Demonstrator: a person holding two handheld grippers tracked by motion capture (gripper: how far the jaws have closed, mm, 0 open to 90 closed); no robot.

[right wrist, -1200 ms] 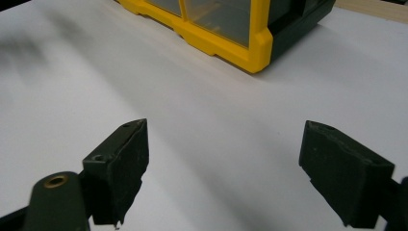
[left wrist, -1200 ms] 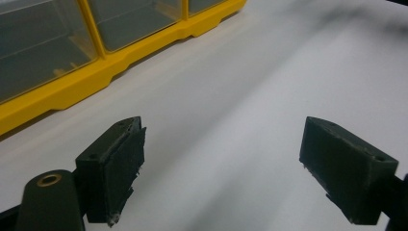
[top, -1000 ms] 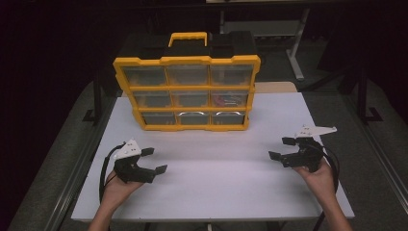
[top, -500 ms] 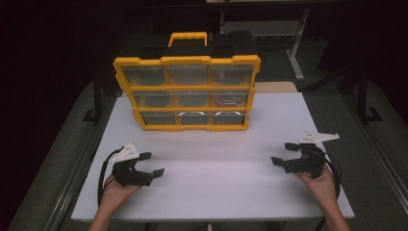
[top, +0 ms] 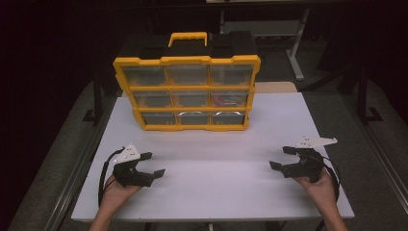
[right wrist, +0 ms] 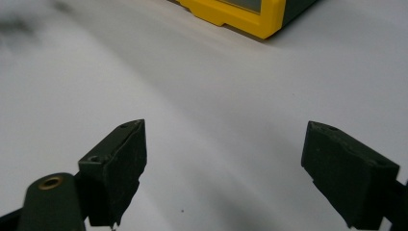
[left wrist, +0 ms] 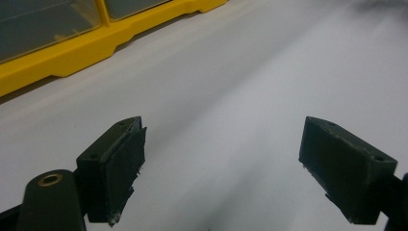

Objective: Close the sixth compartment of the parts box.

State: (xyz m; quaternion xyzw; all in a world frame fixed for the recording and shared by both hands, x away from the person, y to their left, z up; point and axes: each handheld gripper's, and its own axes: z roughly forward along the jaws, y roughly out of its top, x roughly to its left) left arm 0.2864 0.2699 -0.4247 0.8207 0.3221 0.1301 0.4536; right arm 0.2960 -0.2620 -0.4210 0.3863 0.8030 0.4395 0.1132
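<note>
A yellow and black organiser case [top: 186,86] with clear drawers and a yellow handle stands upright at the far middle of the white table [top: 211,149]. My left gripper [top: 154,164] rests low at the near left, open, with nothing between its jaws. At the near right my right gripper [top: 282,158] is open too, empty, its jaws pointing left. The case's yellow base [left wrist: 72,53] shows at the top left of the left gripper view, and a yellow corner of the case [right wrist: 240,17] at the top of the right gripper view.
Bare white tabletop lies between the two grippers and in front of the case. A black cable [top: 103,175] loops from the left gripper near the table's left edge. A pale wooden surface [top: 274,87] shows behind the case; dark floor and metal frames surround the table.
Both hands have drawn back toward the near edge of the table, and the grippers sit lower. Both stay open and empty.
</note>
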